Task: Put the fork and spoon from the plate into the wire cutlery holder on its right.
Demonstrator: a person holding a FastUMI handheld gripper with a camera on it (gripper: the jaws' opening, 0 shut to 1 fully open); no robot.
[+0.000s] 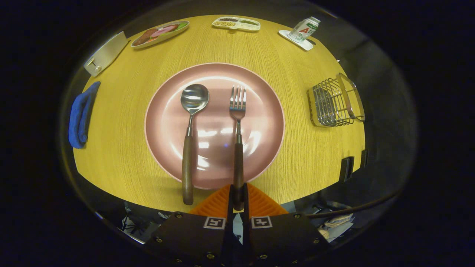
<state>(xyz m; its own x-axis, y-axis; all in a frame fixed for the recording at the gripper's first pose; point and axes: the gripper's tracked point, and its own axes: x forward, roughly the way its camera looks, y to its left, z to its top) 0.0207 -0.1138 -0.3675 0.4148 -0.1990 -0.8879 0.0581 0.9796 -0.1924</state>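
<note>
Wooden worktop (pixel 122 155) carries a pink plate (pixel 267 111); the gripper (pixel 238 196) has its jaws pinching the fork (pixel 238 126) handle's end, spoon (pixel 190 122) just left, wire cutlery holder (pixel 334 102) well right.

The bench (pixel 122 155) is yellow wood with fine straight grain. On it the plate (pixel 174 148) is dusty pink and glossy, with pale glare patches. The spoon (pixel 190 137) and fork (pixel 238 141) have silver metal heads and dark brown handles. The wire cutlery holder (pixel 334 104) is silver. A cloth (pixel 81 115) is blue. A far oval dish (pixel 160 33) carries what look like pink, brown and green patches. A small bottle (pixel 304 29) is white with red and green print.
</note>
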